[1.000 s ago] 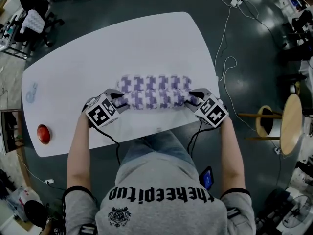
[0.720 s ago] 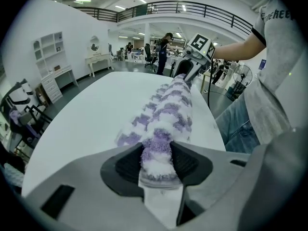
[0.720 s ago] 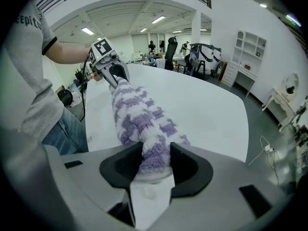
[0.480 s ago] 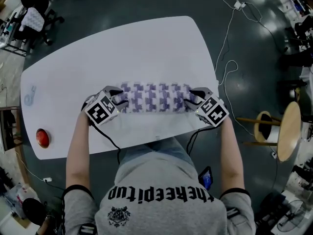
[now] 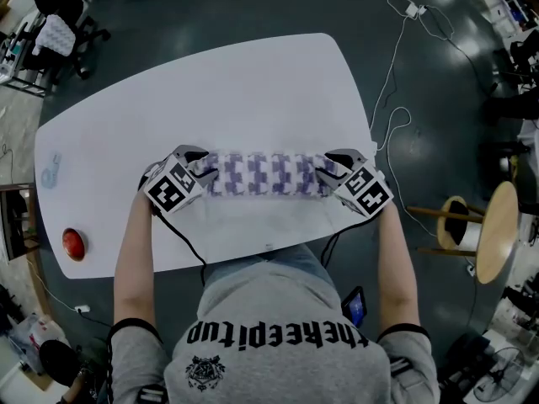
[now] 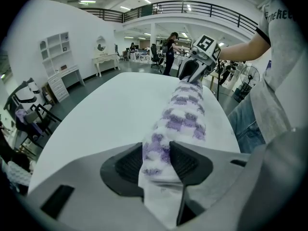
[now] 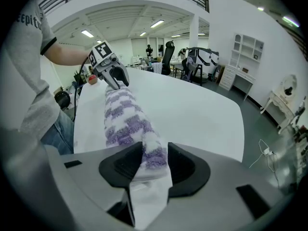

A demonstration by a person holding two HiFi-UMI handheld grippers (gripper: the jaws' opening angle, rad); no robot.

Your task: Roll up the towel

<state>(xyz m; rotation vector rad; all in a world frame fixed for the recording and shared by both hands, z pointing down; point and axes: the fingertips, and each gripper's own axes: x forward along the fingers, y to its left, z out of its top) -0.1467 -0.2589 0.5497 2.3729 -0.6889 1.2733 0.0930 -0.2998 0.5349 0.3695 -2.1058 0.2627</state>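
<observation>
- The left gripper is clamped on one end of the towel. Both dark pads press into the purple-and-white pile, and a plain white flap of cloth runs back between the jaws.
- The right gripper grips the other end in the same way. Its jaws have just been opening a little, yet the cloth sits between them and both pads touch it.
- In the head view, the left gripper holds the towel's 9 o'clock end and the right gripper holds its 3 o'clock end. Both marker cubes are angled outward toward the person.
- Each gripper view looks down the length of the roll to the opposite gripper at the far end.
- The towel is a narrow checked roll stretched straight between the two grippers. It appears to rest on the white table, at about 6 o'clock from the table's middle and near the edge by the person.
- A red button sits on the table at about 8 o'clock from the towel, well apart from it and close to the left corner.
- A white cable trails over the dark floor at about 2 o'clock, off the table.
- A round wooden stool stands at about 3 o'clock, beyond the right gripper.
</observation>
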